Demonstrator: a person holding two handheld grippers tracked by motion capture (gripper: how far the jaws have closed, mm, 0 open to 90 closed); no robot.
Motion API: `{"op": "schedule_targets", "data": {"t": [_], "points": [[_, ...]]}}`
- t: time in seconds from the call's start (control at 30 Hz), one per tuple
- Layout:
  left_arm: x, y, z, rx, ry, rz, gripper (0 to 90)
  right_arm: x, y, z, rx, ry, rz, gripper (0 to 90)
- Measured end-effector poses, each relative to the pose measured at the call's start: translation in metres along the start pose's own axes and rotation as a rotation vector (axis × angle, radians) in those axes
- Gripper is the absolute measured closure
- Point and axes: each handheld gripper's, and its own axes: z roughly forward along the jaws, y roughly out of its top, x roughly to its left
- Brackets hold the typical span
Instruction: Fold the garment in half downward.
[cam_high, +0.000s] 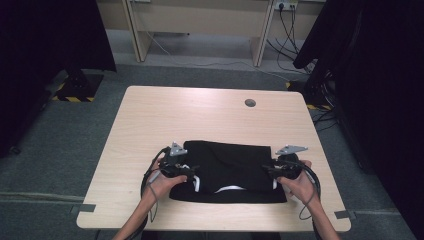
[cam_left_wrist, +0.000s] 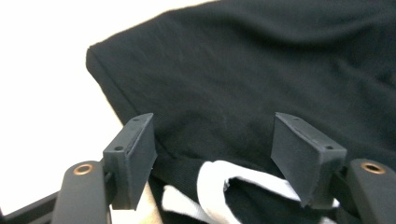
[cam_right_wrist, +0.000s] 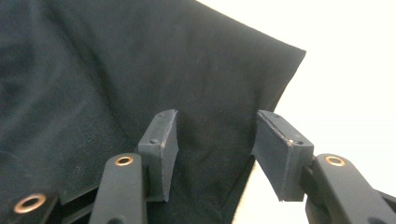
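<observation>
Black garment (cam_high: 230, 167): soft knit, folded into a rough rectangle with white trim (cam_left_wrist: 219, 179) showing, lay flat on the near half of the pale wood-grain table (cam_high: 150, 120). Left gripper (cam_high: 186, 172) and right gripper (cam_high: 272, 172) flanked its two sides, jaws parted over the cloth, clamping nothing. Round grey grommet (cam_high: 250, 103) sat well beyond.

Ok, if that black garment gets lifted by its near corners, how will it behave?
The garment would probably droop and sag in the middle, since it is soft knit cloth lying in folds. It looks light, so it may slide on the smooth table rather than resist. The white trim at its near edge could flop loose. Both tongs stand open over it.
</observation>
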Motion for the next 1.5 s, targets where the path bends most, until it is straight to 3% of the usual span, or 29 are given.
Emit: {"op": "schedule_targets", "data": {"t": [0.03, 0.13, 0.17, 0.2, 0.37, 0.47, 0.53, 0.6, 0.67, 0.73, 0.93, 1.07, 1.17, 1.27, 1.43, 1.5], "points": [[-0.008, -0.001, -0.012, -0.026, -0.014, 0.008, 26.3, 0.002, -0.002, -0.014, -0.042, 0.011, 0.006, 49.1], [-0.027, -0.006, -0.027, -0.047, -0.058, 0.030, 25.2, 0.009, -0.007, -0.032, -0.073, 0.031, -0.002, 48.7], [-0.027, -0.006, -0.027, -0.047, -0.058, 0.030, 25.2, 0.014, -0.010, -0.040, -0.081, 0.037, -0.014, 48.8], [-0.038, -0.009, -0.031, -0.053, -0.071, 0.043, 25.3, 0.018, -0.013, -0.045, -0.084, 0.046, -0.022, 48.8], [-0.058, -0.019, -0.026, -0.039, -0.099, 0.080, 31.0, 0.035, -0.025, -0.054, -0.081, 0.083, -0.046, 49.0], [-0.060, -0.023, -0.020, -0.024, -0.106, 0.084, 36.5, 0.040, -0.031, -0.049, -0.064, 0.086, -0.046, 50.4], [-0.060, -0.026, -0.015, -0.017, -0.092, 0.111, 45.5, 0.041, -0.033, -0.043, -0.048, 0.085, -0.048, 57.3], [-0.058, -0.029, -0.012, -0.021, -0.071, 0.139, 63.1, 0.041, -0.036, -0.036, -0.030, 0.090, -0.067, 68.0], [-0.055, -0.031, -0.012, -0.029, -0.069, 0.132, 77.4, 0.041, -0.037, -0.032, -0.020, 0.086, -0.086, 77.9], [-0.052, -0.029, -0.017, -0.042, -0.074, 0.131, 83.6, 0.039, -0.037, -0.031, -0.006, 0.088, -0.100, 83.5], [-0.049, -0.020, -0.045, -0.105, -0.073, 0.147, 84.6, 0.040, -0.029, -0.056, -0.061, 0.083, -0.143, 84.9], [-0.051, -0.023, -0.055, -0.097, -0.071, 0.168, 84.6, 0.044, -0.029, -0.069, -0.081, 0.086, -0.150, 84.9], [-0.053, -0.038, -0.050, -0.045, -0.076, 0.181, 84.6, 0.051, -0.041, -0.063, -0.058, 0.096, -0.153, 84.8], [-0.051, -0.055, -0.045, -0.002, -0.078, 0.169, 84.4, 0.054, -0.055, -0.052, -0.018, 0.108, -0.145, 84.8], [-0.045, -0.067, -0.044, 0.002, -0.081, 0.129, 82.1, 0.053, -0.063, -0.046, -0.002, 0.109, -0.124, 83.5], [-0.045, -0.067, -0.045, -0.006, -0.086, 0.120, 77.0, 0.054, -0.062, -0.045, 0.004, 0.104, -0.120, 78.1]]}}
